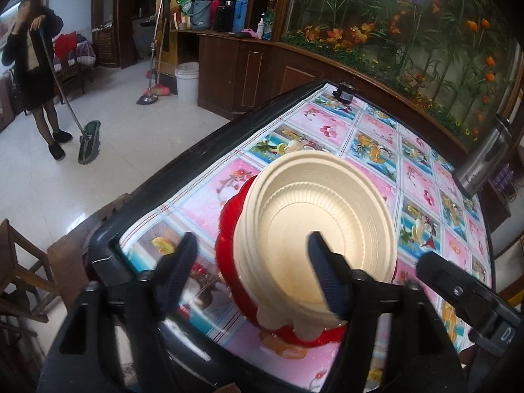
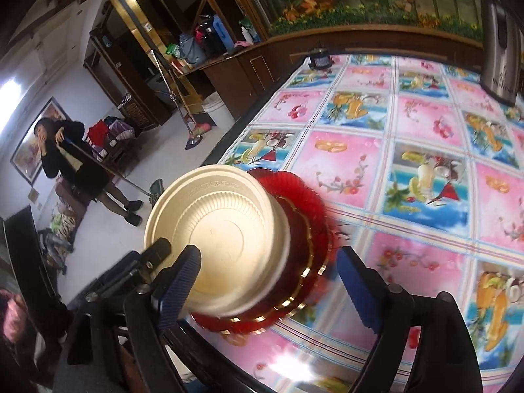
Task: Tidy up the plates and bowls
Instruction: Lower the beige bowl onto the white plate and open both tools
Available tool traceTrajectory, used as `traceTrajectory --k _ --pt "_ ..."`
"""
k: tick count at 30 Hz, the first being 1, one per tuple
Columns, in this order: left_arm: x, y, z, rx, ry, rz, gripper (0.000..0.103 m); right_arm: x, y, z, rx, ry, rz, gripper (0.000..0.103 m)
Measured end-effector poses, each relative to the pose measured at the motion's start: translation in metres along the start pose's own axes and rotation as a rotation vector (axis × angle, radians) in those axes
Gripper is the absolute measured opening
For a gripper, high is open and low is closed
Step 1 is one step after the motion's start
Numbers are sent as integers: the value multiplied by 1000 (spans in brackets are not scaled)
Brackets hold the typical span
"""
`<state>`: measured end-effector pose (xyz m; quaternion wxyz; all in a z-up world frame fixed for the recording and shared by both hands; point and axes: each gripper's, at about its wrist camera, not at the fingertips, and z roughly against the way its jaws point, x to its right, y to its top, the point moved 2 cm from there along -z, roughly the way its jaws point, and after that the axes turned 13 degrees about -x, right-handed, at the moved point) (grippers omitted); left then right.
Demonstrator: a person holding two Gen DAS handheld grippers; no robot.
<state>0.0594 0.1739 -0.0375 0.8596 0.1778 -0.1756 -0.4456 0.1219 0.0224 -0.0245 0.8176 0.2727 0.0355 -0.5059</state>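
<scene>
Both grippers stand open, gripping nothing: left gripper (image 1: 252, 255) straddles the near rim of the cream bowl stack (image 1: 314, 226), right gripper (image 2: 268, 271) beside it. Bowls sit nested on red plates (image 2: 304, 226) near the table's (image 2: 409, 229) edge; stacking looks essentially done.

Glossy white tiled floor (image 1: 108, 167) — dark wooden cabinets (image 1: 242, 75), flowered wall mural (image 1: 409, 32).

bowls (image 1: 314, 229) stacked on plates (image 2: 304, 229), near table (image 2: 409, 170) edge
</scene>
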Motion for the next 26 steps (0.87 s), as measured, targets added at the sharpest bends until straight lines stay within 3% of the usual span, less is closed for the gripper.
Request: traceTrajectory --k 3,6,13,15,17,26 --pt "1 -7 7 15 5 -19 76 4 -13 12 27 -44 50 95" --pt "4 -15 12 10 27 -50 84 13 -24 20 39 -66 63 95" --pt "19 -34 19 9 30 -122 89 34 -49 30 43 -68 44 95" --pt "24 -39 20 7 18 -147 92 36 -55 30 38 -70 47 95" --pt "28 -44 21 7 8 -168 103 36 -60 30 36 -75 51 95" --pt "34 -50 24 22 12 -189 103 34 -72 30 30 -90 73 95"
